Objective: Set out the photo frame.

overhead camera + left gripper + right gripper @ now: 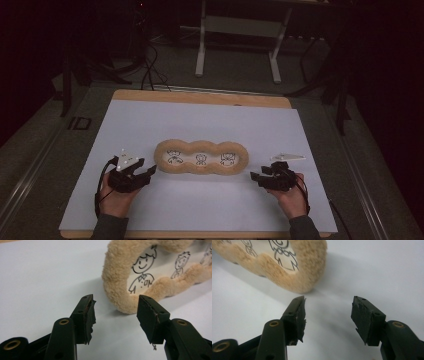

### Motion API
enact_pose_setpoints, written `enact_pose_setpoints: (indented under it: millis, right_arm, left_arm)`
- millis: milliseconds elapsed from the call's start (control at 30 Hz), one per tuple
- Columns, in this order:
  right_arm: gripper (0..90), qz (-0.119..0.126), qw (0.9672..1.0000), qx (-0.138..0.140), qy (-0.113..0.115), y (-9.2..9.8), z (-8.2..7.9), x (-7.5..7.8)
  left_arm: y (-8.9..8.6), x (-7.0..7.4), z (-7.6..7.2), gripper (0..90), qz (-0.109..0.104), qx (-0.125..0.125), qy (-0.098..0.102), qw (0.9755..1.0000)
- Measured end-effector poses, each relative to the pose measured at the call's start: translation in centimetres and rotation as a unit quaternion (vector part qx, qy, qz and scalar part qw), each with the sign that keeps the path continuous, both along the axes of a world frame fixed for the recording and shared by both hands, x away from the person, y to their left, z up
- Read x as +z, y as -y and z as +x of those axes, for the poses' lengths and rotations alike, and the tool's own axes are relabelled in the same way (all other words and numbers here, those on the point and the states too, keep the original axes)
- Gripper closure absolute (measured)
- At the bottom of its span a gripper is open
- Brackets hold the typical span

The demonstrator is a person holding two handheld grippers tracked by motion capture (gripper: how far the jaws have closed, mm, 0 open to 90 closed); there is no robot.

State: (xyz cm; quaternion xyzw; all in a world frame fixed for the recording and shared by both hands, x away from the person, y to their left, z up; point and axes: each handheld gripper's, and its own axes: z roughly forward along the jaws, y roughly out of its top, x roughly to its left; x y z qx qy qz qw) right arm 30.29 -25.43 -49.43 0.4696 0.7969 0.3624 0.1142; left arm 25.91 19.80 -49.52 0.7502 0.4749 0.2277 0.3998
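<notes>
Plush frame point(201, 158): tan, fuzzy, three joined rings in a row, lying flat near the middle of the white sheet point(200, 120), slightly toward the near edge. Long axis runs parallel to that edge. Each ring encloses a white panel with a black line drawing of a small figure; the left gripper view shows a smiling figure with a collar in the end ring point(140, 272), and a second figure in the next ring.

Left gripper point(150, 171): held in the person's left hand point(114, 200), just off the frame's left end, tips angled toward it. In its own view the jaws stand apart, released, nothing between the pads; the frame's rounded end point(120, 295) lies just beyond the gap, nearer the right-hand jaw, not touching as far as I can tell. Pad faces look ragged and torn.

Right gripper point(256, 177): held in the right hand point(292, 200), just off the frame's right end, tips pointing toward it. Jaws also spread wide, holding nothing. In its view the frame's end point(307, 275) sits ahead and to the upper left, clear of both pads, with bare sheet between the jaws.

Sheet covers a wooden tabletop point(200, 96), wood showing along the far edge. Beyond the table, dim floor, cables, and a white table stand point(240, 30).
</notes>
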Motion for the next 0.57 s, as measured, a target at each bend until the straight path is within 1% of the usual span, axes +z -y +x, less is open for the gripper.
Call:
enact_pose_setpoints:
  millis: [133,233,333,400,433,500,567]
  right_arm:
    - [44.2,-0.019,0.9998,0.001,0.000,0.5,-0.5,-0.4]
    - [44.2,-0.033,0.9994,0.000,0.004,0.9,-0.8,-0.7]
    - [44.1,-0.049,0.9988,-0.005,0.007,1.4,-1.2,-0.9]
    - [43.7,-0.048,0.9987,-0.009,0.009,1.7,-1.2,-1.0]
    - [43.6,-0.047,0.9988,-0.012,0.011,1.9,-1.3,-1.1]
    - [42.9,-0.039,0.9989,-0.021,0.013,2.4,-1.3,-1.2]
    - [42.2,-0.038,0.9986,-0.030,0.022,3.0,-1.3,-1.4]
  left_arm:
    - [-0.2,-0.1,-0.3,48.3,0.011,-0.023,0.001,0.9997]
    - [-0.4,-0.2,-0.6,48.3,0.016,-0.039,0.000,0.9991]
    - [-0.8,-0.5,-0.8,48.0,0.021,-0.054,-0.006,0.9983]
    - [-1.0,-0.8,-0.9,48.1,0.032,-0.053,-0.012,0.9980]
    - [-1.1,-1.0,-0.9,48.1,0.035,-0.052,-0.016,0.9979]
    - [-1.5,-1.2,-0.9,48.1,0.033,-0.052,-0.023,0.9978]
    - [-1.7,-1.3,-0.9,47.3,0.040,-0.047,-0.026,0.9978]
